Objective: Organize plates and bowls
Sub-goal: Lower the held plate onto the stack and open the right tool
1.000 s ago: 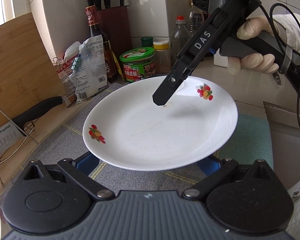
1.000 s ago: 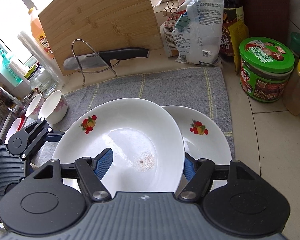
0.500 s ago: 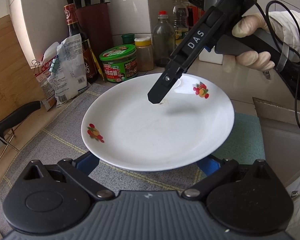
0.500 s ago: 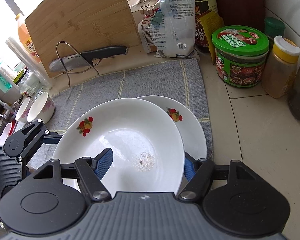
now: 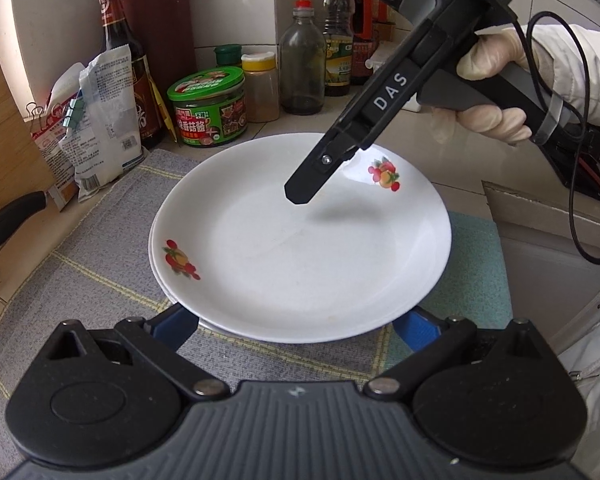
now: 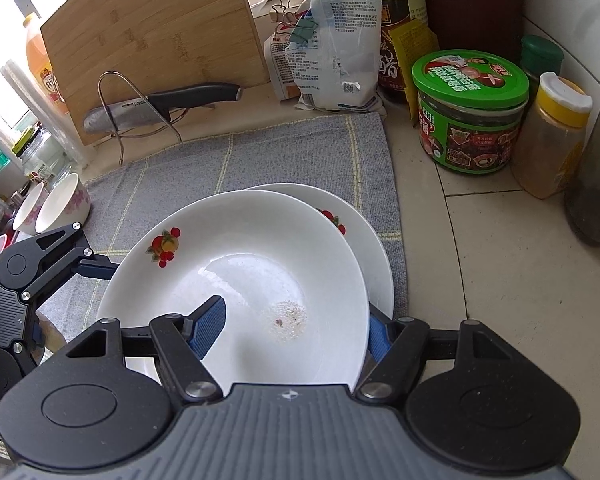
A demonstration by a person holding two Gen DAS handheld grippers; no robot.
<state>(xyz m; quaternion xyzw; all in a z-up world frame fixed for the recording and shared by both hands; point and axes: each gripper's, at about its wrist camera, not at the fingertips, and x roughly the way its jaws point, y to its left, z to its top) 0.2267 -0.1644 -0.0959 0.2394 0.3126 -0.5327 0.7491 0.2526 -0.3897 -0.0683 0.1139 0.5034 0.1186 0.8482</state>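
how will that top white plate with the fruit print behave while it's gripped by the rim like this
The top plate looks like glazed ceramic: stiff, probably fragile. Its glossy sheen suggests it could slip between the right gripper pads. Held by one edge, tilted over the lower plate, it likely wants to pivot downward.

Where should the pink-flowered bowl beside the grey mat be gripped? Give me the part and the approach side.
Probably the rim of the pink-flowered bowl, one finger inside and one outside the thin wall. Come down from above on the side facing the grey mat: its mouth is open and that edge is free, while a second bowl crowds its far side.
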